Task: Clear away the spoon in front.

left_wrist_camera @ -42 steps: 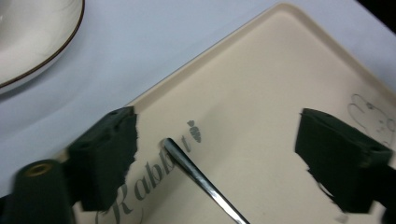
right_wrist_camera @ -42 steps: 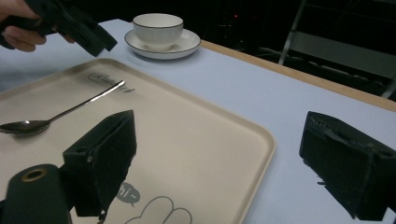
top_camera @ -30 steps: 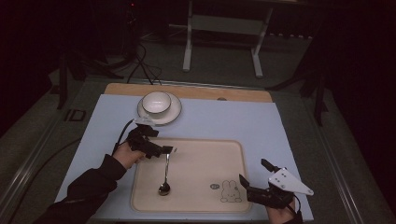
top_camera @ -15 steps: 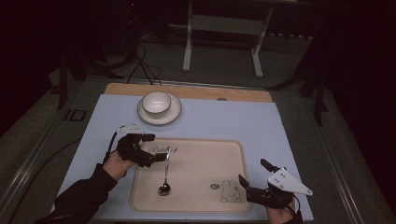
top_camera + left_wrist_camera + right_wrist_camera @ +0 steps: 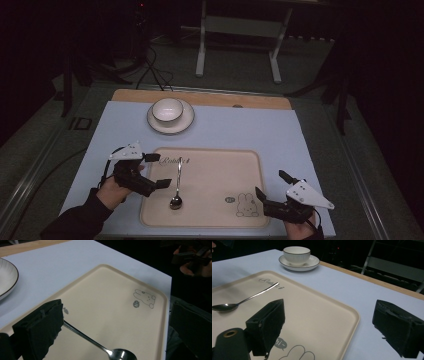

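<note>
A metal spoon (image 5: 177, 186) lies on the beige tray (image 5: 250, 165), bowl toward me and handle pointing away. My left gripper (image 5: 157, 171) stands open at the tray's left edge, just left of the spoon's handle, with nothing between its jaws. In the left gripper view (image 5: 116, 312) the spoon (image 5: 86, 337) runs out from beside the left jaw across the tray (image 5: 160, 293). My right gripper (image 5: 272, 184) is open over the tray's near right corner. In the right gripper view (image 5: 329, 307) the spoon (image 5: 244, 300) lies far to the left.
A white cup on a saucer (image 5: 170, 114) stands beyond the tray on the pale blue mat (image 5: 280, 135); the cup (image 5: 296, 255) is also in the right gripper view. A rabbit drawing (image 5: 246, 205) marks the tray's near right. A wooden strip (image 5: 260, 101) edges the far side.
My left gripper has drawn back toward me and to the left, away from the far end of the spoon's handle. The spoon and my right gripper stay where they were.
</note>
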The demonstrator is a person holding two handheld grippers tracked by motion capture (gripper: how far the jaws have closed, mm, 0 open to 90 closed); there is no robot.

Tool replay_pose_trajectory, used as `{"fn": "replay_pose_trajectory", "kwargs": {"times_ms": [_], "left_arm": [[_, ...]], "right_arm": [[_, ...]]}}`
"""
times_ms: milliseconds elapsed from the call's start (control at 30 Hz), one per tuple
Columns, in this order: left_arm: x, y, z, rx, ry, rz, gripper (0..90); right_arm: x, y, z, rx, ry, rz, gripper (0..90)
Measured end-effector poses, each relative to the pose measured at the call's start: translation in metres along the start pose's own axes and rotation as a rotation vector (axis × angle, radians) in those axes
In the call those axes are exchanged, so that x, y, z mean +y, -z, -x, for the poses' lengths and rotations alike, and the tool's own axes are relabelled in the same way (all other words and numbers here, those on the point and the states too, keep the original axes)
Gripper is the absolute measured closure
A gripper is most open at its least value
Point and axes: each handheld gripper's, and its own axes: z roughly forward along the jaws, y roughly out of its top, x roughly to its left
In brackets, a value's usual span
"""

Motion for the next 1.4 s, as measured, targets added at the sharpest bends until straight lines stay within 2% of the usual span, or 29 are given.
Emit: {"fn": "replay_pose_trajectory", "kwargs": {"times_ms": [233, 467, 633, 800, 1033, 1267, 1400], "left_arm": [[-0.01, 0.006, 0.006, 0.001, -0.033, 0.018, 0.1], [-0.021, 0.009, 0.007, -0.007, -0.029, 0.03, 0.1], [-0.028, 0.008, 0.007, 0.009, -0.035, 0.035, 0.1], [-0.035, 0.006, 0.01, 0.018, -0.054, 0.02, 0.1], [-0.043, 0.004, 0.01, 0.024, -0.055, 0.015, 0.1], [-0.048, 0.003, 0.007, 0.038, -0.053, 0.056, 0.1], [-0.048, 0.004, 0.004, 0.057, -0.041, 0.096, 0.1]], "right_arm": [[0.0, 0.0, 0.0, 0.001, 0.001, -0.001, 10.9], [0.0, -0.001, -0.001, 0.001, 0.002, -0.005, 10.9], [0.0, -0.001, -0.001, 0.0, 0.004, -0.006, 10.9], [0.0, -0.001, -0.001, 0.001, 0.003, -0.008, 10.9], [-0.001, -0.002, -0.001, 0.005, 0.006, -0.012, 10.9], [-0.002, -0.003, 0.001, 0.013, 0.0, -0.02, 10.9], [-0.003, -0.005, 0.001, 0.019, -0.004, -0.031, 10.9]]}}
